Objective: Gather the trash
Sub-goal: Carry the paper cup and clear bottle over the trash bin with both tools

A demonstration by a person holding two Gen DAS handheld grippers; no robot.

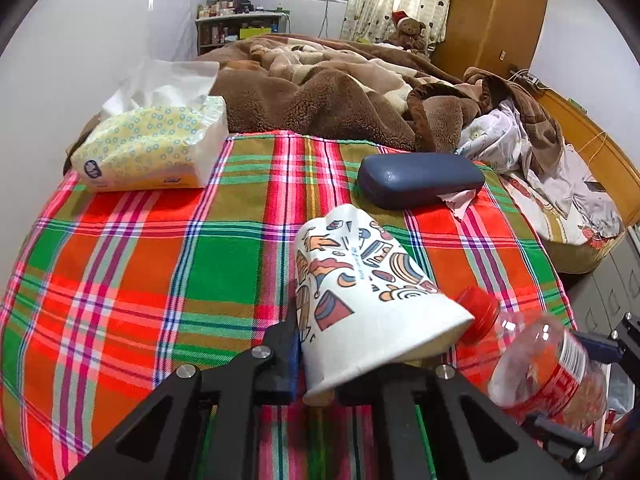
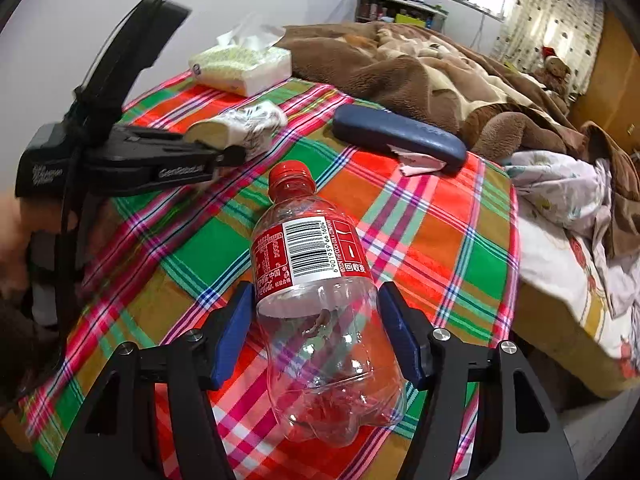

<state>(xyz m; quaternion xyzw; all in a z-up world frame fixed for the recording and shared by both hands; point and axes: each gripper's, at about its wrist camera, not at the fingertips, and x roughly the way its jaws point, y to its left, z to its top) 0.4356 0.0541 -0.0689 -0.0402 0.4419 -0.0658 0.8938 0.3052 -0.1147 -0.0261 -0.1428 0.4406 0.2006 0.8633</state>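
A paper cup (image 1: 360, 292) with a colourful print lies squashed flat between the fingers of my left gripper (image 1: 332, 360), which is shut on its rim end. The right wrist view shows that same gripper (image 2: 216, 156) at the left, pinching the cup (image 2: 244, 128) just above the plaid cloth (image 2: 420, 240). A clear plastic cola bottle (image 2: 316, 320) with a red cap and label sits between the blue pads (image 2: 232, 332) of my right gripper (image 2: 316, 312). Both pads press on its sides, and the cap points away from me. In the left wrist view the bottle (image 1: 548, 368) is at the lower right.
A yellow tissue pack (image 1: 152, 148) lies at the far left of the cloth. A dark blue glasses case (image 1: 420, 178) rests beyond the cup, with a pink paper scrap (image 1: 460, 202) under its end. A brown blanket (image 1: 320, 96) is heaped behind. The bed drops off at the right.
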